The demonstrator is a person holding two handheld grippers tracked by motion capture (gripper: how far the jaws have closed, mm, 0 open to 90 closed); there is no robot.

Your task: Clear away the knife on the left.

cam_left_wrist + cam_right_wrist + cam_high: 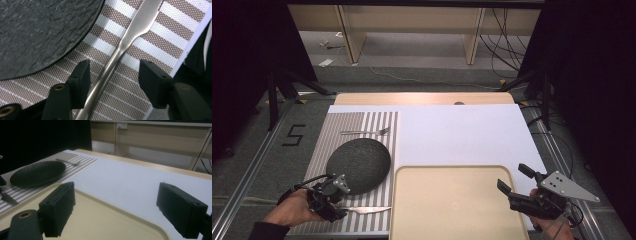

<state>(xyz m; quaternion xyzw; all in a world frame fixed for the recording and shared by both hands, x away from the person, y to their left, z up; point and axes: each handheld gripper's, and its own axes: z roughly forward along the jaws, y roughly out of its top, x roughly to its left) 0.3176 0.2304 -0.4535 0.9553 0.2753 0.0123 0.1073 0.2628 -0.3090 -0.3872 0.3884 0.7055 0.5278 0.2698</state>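
A silver table knife [367, 210] [125, 47] lies on the striped placemat [362, 125] [155, 40] just in front of a dark stone-textured plate [358, 165] [37, 30]. My left gripper [344, 202] [113, 72] is low over the mat at the near left, its jaws standing on either side of the knife's handle with a gap on both sides. My right gripper [514, 177] [115, 202] hovers open over the right rim of a beige tray [452, 200] [105, 220], nothing between its jaws.
A fork [364, 132] [67, 161] lies on the mat behind the plate. A white board [462, 135] covers the table's middle and right. The mat's near edge borders the table's front edge. Black stands and cables stand on the floor beyond.
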